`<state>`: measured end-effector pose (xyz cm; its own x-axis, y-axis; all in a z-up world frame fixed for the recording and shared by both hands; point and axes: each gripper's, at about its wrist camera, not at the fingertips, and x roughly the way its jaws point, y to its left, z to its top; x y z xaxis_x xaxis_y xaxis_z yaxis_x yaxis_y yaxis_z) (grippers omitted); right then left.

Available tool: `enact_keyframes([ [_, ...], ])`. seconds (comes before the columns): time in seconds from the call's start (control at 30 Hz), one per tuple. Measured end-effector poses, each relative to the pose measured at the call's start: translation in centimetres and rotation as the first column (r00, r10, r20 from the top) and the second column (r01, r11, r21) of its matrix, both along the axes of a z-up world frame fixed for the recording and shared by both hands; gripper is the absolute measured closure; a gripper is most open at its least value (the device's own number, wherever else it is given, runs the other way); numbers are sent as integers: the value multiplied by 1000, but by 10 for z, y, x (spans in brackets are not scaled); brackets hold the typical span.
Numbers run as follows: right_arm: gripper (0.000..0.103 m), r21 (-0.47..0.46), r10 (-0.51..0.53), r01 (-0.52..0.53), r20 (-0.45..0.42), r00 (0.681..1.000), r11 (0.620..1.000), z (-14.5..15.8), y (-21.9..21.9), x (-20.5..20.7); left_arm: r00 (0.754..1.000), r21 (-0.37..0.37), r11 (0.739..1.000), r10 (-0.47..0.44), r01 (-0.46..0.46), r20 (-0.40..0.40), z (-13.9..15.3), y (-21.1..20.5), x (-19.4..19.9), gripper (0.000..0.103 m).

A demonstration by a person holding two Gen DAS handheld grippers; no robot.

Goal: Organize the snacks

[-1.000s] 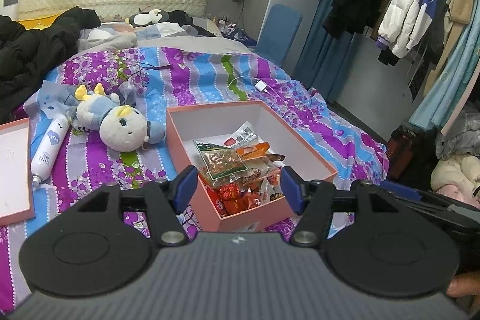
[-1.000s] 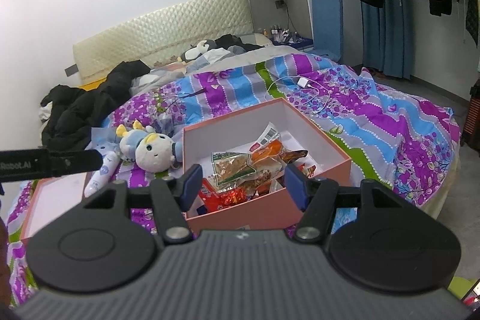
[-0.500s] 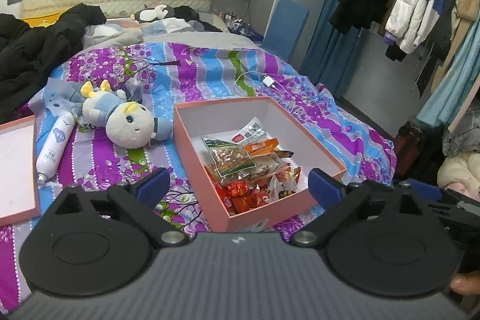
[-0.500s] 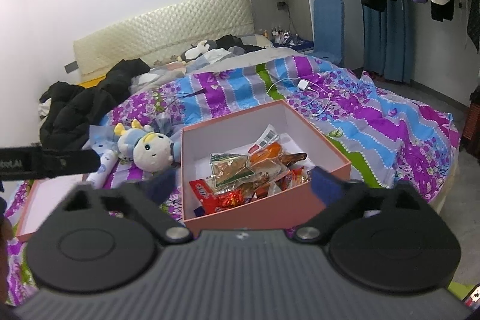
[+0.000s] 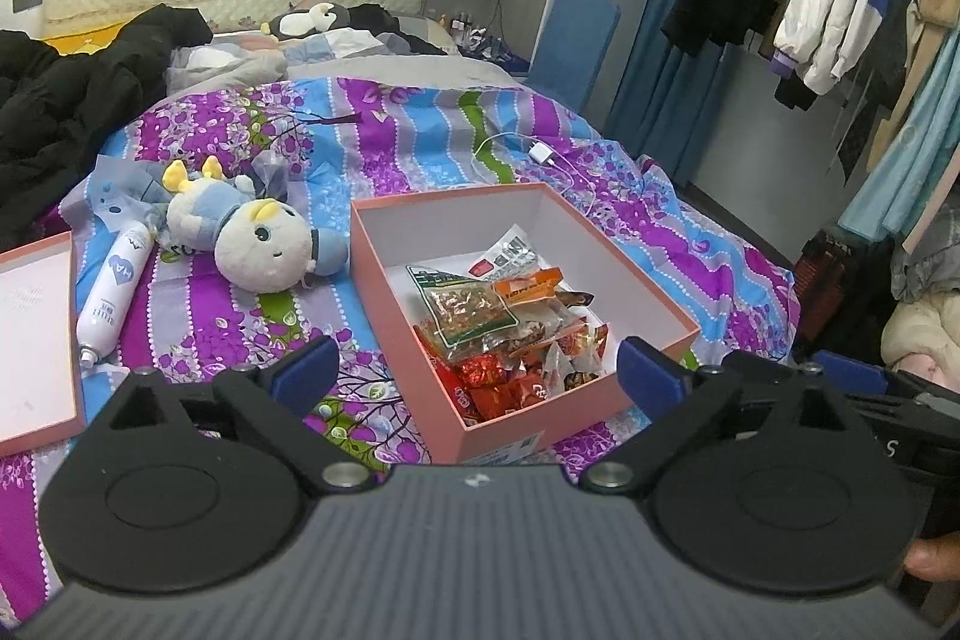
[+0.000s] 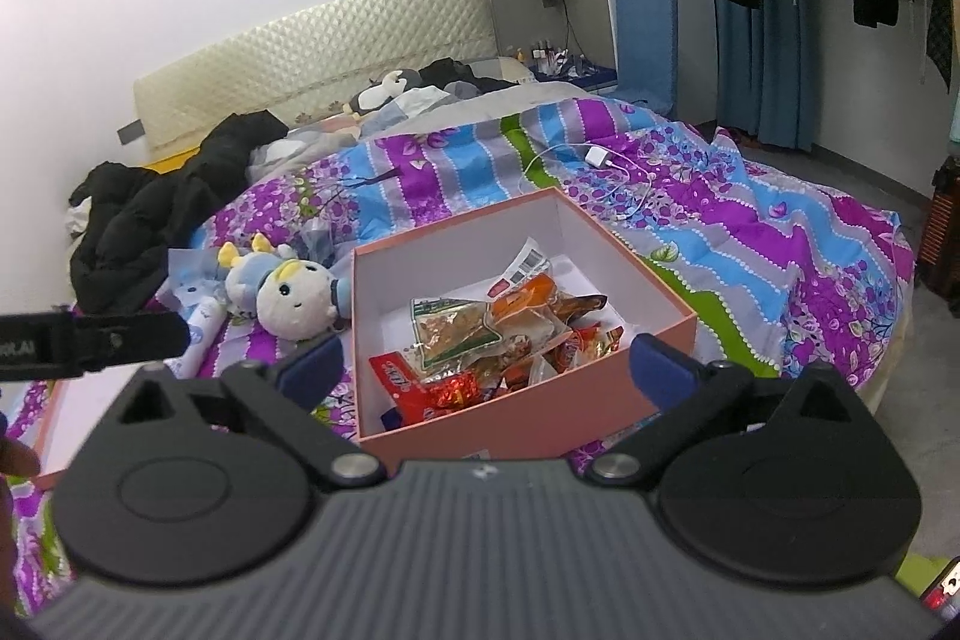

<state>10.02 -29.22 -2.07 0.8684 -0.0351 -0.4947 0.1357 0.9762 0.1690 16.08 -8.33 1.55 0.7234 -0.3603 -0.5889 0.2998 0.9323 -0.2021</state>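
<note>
Left gripper point(image 5: 474, 370): spread wide, empty, short of the box's near wall.
Right gripper point(image 6: 485, 363): spread wide, empty, also short of the near wall.
Snacks point(image 5: 510, 328): heaped loose in the near half of the box point(image 5: 384, 280), far half bare.
Lid point(image 5: 36, 334): left of the box, past the plush point(image 5: 258, 244) and bottle point(image 5: 114, 292).
Risk, wrappers: slick and overlapping; a pinch may drag neighbours out or slip.
Risk, box: sits on soft bedding; pressing its wall could tip it.
Risk, grippers: both aim at one box and may collide.
</note>
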Motion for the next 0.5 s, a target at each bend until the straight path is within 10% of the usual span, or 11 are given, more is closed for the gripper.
enact_keyframes([
  [0.5, 0, 5, 1, -1, -7, 1000, 1000, -1, 2, 0, 1000, 9, 1000, -16, 17, -12, 3, -2, 2, 3],
])
